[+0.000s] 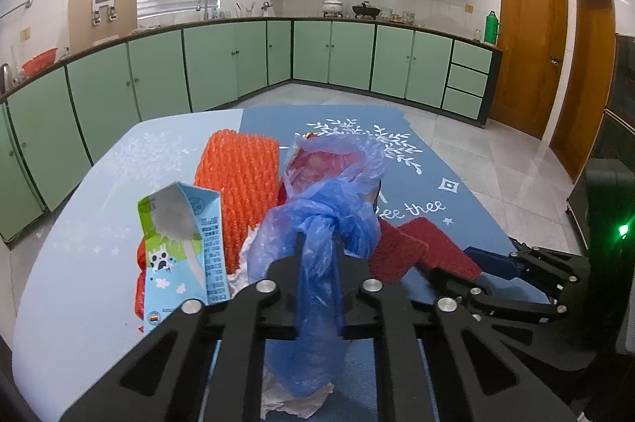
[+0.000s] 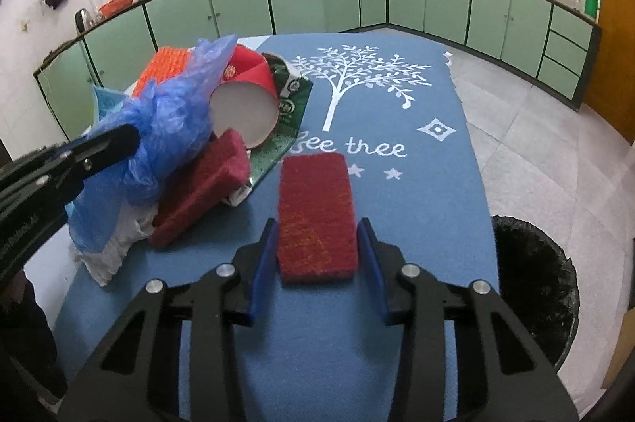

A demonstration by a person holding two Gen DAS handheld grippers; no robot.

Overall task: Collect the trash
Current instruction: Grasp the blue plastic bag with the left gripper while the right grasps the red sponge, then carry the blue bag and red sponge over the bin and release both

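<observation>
The left gripper (image 1: 317, 243) is clamped on the blue plastic bag (image 1: 317, 223) at frame centre. The right gripper (image 2: 317, 243) straddles the red scouring pad (image 2: 315, 215), jaws apart, not visibly pressing. Next, I judge: squeeze, lift, carry to the black bin (image 2: 535, 283) at lower right.

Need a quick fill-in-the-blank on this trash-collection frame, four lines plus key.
1. The left gripper is shut on a blue plastic ____.
2. The red scouring pad lies between the jaws of the ____ gripper.
3. The words on the blue mat read "See ____".
4. The trash bin beside the table has a ____ liner.

Missing words: bag; right; tree; black.
</observation>
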